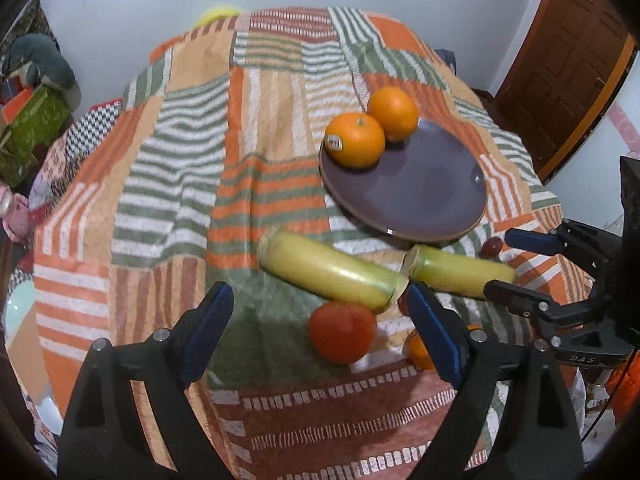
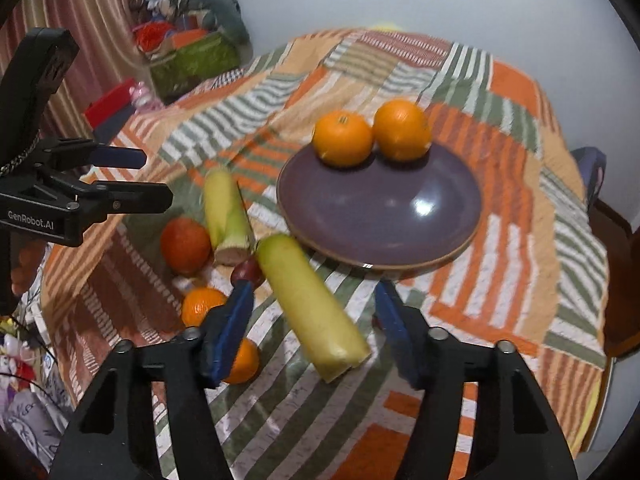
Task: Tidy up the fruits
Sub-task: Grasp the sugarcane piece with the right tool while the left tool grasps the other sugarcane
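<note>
A purple plate holds two oranges at its far rim. On the patterned cloth lie two yellow-green corn cobs, a red tomato, two small oranges and a small dark red fruit. My left gripper is open and empty, just above the tomato and the nearer cob. My right gripper is open and empty, its fingers on either side of the second cob; it also shows in the left wrist view.
The round table is covered by a striped orange, green and white cloth. A green box with clutter stands beyond the table's left side. A wooden door is at the far right. A chair stands by the right edge.
</note>
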Demonstrator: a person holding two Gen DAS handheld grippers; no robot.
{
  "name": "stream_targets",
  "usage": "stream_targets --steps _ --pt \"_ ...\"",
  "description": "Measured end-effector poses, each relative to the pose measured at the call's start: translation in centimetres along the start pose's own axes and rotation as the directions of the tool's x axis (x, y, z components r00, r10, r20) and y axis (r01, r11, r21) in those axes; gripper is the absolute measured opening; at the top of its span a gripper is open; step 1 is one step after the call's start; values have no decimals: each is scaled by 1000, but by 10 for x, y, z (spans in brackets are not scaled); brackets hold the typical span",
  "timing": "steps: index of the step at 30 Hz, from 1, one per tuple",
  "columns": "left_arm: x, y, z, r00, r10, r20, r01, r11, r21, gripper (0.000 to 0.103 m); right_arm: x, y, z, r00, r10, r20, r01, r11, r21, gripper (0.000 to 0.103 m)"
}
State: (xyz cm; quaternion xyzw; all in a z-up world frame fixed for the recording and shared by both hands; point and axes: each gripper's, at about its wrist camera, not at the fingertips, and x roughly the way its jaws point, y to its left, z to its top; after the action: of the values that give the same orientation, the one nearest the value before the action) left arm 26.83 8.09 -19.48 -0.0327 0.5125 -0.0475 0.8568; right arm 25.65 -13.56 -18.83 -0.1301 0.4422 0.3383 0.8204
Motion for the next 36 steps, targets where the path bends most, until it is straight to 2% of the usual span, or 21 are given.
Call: stream_targets --steps 2,8,12,14,16,21,24,28,34,36 --pt "10 0 -2 1000 -17 -26 17 1000 -7 89 9 1 1 1000 9 -23 -9 1000 -5 50" --pt "33 -13 -7 995 -53 -81 55 998 23 89 21 3 1 998 23 -57 -24 1000 -6 50" --pt "48 -19 -9 995 -25 -101 30 998 50 89 27 3 3 995 41 -92 -42 999 -9 48" --pt "55 -15 -9 995 -4 -102 8 999 41 92 31 4 2 993 35 -113 -37 999 -17 45" --pt "58 -7 -8 993 -42 -108 42 999 -2 93 32 4 2 992 35 -120 -38 999 -23 44" --pt "52 7 -5 997 15 -73 -16 1000 -18 93 27 4 0 993 28 -112 -32 999 -37 40" --pt "47 18 -4 998 9 -69 -11 999 -33 93 25 4 -1 993 17 -121 -23 999 -45 39" --pt "36 28 -7 998 36 -45 -37 999 -25 93 18 2 -5 991 14 -135 -20 999 -43 36" --pt "17 45 -15 998 54 -32 -56 996 -64 93 6 0 -17 989 -4 -147 -2 999 -36 36" --pt "9 46 -15 999 42 -16 -43 997 -69 93 2 -2 -21 989 -8 -151 3 1000 -31 36"
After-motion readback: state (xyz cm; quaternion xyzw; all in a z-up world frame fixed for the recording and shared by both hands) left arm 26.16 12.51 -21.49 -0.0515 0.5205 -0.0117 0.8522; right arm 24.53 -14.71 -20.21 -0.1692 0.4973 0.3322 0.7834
